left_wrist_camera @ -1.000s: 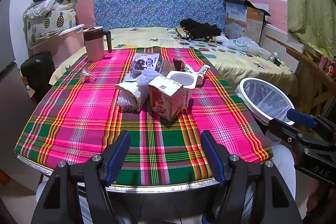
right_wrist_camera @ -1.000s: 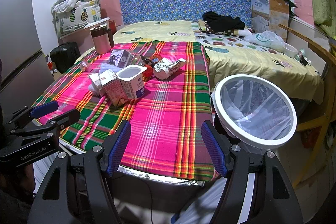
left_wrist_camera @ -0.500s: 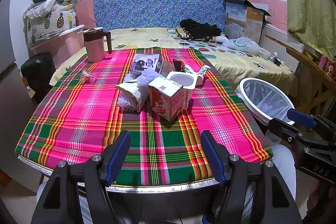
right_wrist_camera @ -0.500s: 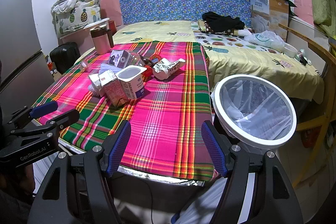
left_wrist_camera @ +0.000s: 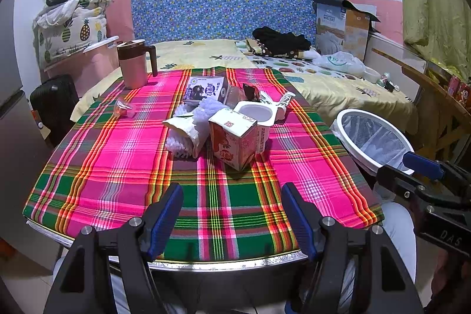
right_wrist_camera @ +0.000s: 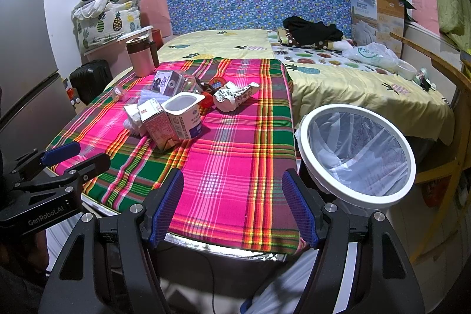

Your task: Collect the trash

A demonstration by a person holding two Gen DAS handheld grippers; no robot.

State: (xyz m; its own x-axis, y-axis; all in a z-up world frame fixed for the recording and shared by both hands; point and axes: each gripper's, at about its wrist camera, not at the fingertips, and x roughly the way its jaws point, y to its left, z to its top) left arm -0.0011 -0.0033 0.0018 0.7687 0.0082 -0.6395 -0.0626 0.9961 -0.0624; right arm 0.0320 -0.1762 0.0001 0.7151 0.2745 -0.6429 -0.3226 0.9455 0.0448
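Note:
A heap of trash lies mid-table on the plaid cloth (left_wrist_camera: 123, 167): an orange milk carton (left_wrist_camera: 234, 141) (right_wrist_camera: 159, 127), a white yogurt cup (left_wrist_camera: 256, 119) (right_wrist_camera: 184, 115), crumpled paper wrappers (left_wrist_camera: 185, 131), a purple drink box (left_wrist_camera: 203, 90) (right_wrist_camera: 167, 83) and a rolled printed wrapper (right_wrist_camera: 235, 94). A small clear wrapper (left_wrist_camera: 123, 108) lies apart at the left. My left gripper (left_wrist_camera: 232, 222) hangs open over the near table edge, holding nothing. My right gripper (right_wrist_camera: 232, 208) is open and empty near the table's right front corner. A white-rimmed bin (right_wrist_camera: 357, 155) (left_wrist_camera: 374, 141) with a clear liner stands right of the table.
A pink mug with a brown lid (left_wrist_camera: 134, 64) stands at the table's far left. Behind is a bed (right_wrist_camera: 338, 78) with clothes, a plastic bag and boxes. A fridge (right_wrist_camera: 26, 64) and a black suitcase (left_wrist_camera: 54, 105) are at the left, a wooden frame (right_wrist_camera: 441, 64) at the right.

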